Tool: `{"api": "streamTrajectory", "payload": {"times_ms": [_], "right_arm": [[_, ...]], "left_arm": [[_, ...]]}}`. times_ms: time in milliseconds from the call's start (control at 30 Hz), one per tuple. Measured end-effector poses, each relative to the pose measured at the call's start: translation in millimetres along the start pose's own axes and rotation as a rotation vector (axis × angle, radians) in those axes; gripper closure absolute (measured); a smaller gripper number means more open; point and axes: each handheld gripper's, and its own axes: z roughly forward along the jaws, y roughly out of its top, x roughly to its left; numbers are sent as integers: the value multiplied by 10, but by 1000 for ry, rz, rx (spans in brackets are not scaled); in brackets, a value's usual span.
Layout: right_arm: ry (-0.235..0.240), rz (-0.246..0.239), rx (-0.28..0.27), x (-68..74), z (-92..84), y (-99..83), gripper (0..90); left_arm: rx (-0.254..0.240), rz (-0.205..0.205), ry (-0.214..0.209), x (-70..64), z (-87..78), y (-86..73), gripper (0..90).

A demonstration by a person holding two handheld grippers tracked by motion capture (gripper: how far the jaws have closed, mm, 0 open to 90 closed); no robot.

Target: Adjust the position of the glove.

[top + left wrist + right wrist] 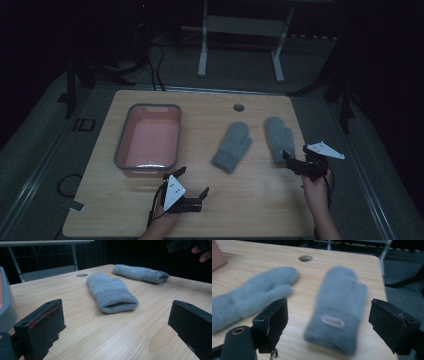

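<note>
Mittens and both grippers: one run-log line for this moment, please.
left gripper: open, empty, beside tub | right gripper: open, at cuff of right mitten | left mitten: flat on table, untouched

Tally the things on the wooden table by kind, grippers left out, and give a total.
Grey knitted wool mittens: 2, the left mitten and the right mitten, lying flat and apart.
Pink rectangular plastic tub with a grey rim: 1, nothing inside it.
Total: 3
</note>
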Motion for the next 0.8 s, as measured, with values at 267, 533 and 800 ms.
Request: {"api": "streamTrajectory", "payload": {"times_ms": [267,533,800], "right_arm": [[106,-93,9,267,255,321,141],[187,-157,29,551,564,468,137],[256,-127,70,829,916,510,129]], "left_arm": [[36,-55,-33,20,2,8,8],[57,-27,-94,20,-20,8,9],[60,-26,-92,33,-27,9,8]]}}
